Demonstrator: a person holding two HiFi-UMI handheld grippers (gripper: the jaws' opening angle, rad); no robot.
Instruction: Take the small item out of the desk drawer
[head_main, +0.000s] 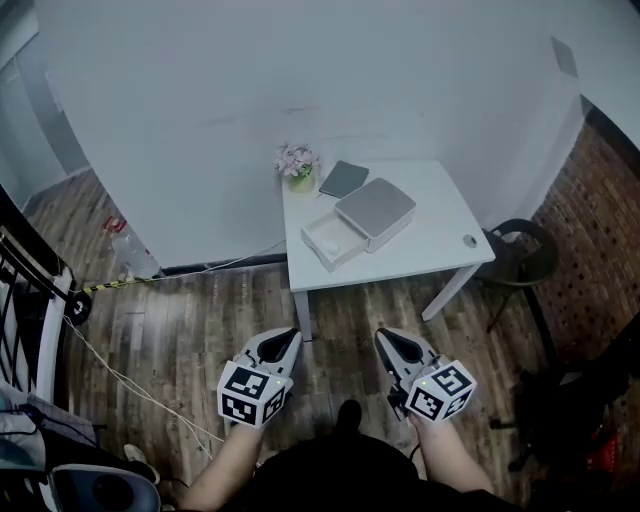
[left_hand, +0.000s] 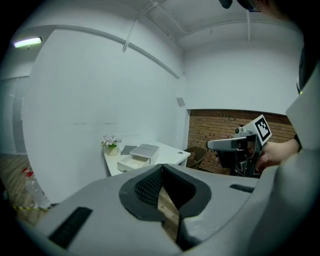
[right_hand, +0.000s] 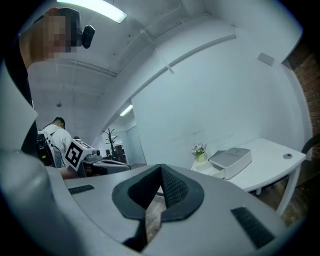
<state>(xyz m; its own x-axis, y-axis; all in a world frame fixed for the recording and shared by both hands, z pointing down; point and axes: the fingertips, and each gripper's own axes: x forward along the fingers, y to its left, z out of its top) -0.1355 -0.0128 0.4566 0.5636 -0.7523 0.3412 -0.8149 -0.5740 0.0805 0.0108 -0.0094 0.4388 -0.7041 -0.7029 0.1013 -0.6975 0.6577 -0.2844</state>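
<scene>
White table (head_main: 440, 235), one open drawer box (head_main: 372, 212); left gripper (head_main: 292, 336), right gripper (head_main: 383, 336), jaws clenched empty.

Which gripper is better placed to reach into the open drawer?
Probably left. The open drawer points toward the left gripper; the right gripper faces the closed side of the box. Both are shut, empty and far off.

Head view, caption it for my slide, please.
Both shut and empty, left claw and right claw face a white table where the small drawer unit sits with its drawer open.
</scene>
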